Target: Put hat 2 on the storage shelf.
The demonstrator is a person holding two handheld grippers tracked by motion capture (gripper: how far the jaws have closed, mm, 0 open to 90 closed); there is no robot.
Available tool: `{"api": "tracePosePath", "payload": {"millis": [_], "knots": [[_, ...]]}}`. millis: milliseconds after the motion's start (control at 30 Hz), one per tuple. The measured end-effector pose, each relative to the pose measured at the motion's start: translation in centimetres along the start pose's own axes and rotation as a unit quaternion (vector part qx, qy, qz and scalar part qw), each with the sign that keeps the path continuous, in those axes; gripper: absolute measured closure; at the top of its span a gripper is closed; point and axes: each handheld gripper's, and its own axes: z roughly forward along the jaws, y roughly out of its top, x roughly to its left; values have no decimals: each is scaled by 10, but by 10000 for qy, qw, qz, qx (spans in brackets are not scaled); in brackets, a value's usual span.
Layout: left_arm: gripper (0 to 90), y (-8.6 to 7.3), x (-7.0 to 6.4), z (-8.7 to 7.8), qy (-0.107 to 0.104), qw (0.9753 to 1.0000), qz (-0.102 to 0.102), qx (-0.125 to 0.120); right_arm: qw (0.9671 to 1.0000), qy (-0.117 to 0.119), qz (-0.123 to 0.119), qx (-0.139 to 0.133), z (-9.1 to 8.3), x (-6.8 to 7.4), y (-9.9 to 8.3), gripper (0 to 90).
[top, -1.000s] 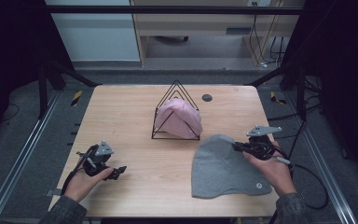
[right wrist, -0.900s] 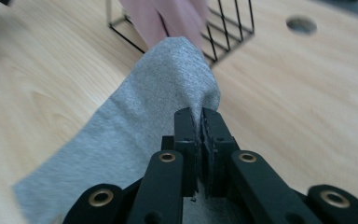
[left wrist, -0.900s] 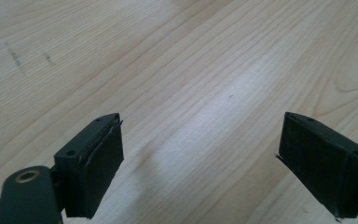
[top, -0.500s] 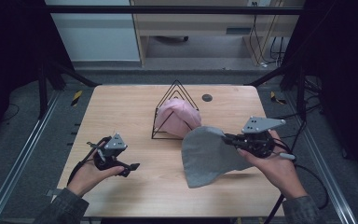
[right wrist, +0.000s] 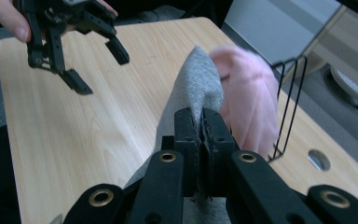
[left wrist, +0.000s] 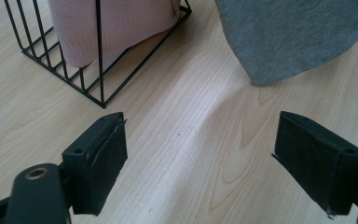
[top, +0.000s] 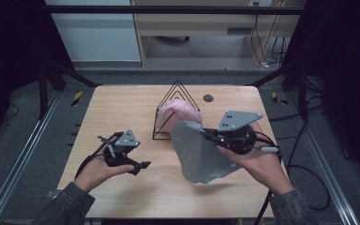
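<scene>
My right gripper (top: 205, 134) pinches the grey beanie (top: 201, 154) — lifted beside the wire rack (top: 176, 112) holding a pink hat (top: 180, 114); my left gripper (top: 138, 166) hovers, jaws apart, over the table (top: 122, 103).

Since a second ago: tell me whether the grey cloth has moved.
Yes. The grey cloth, pinched in the right tongs, has lifted off the table toward the wire rack.

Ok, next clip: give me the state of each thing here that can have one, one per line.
Right gripper: jaws shut on the grey cloth.
Grey cloth: pinched, lifted, lower edge hanging near the table.
Left gripper: jaws open, holding nothing.
Pink cloth: sitting in the wire rack.
Wire rack: upright.
</scene>
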Motion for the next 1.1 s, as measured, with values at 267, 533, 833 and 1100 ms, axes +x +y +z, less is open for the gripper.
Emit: {"api": "tracePosePath", "payload": {"millis": [267,533,833,1100], "knots": [[181,3,2,-10,-98,9999,-9,-77,9997,125,-212,-64,15,5,31,863],[220,10,4,-9,-104,9999,17,-134,9991,301,-251,-170,28,14,52,863],[315,14,5,-5,-114,9995,-15,-293,9983,435,-308,-226,34,24,62,863],[459,18,6,-4,-175,9985,-91,-503,9983,460,-272,-214,38,25,61,863]]}}
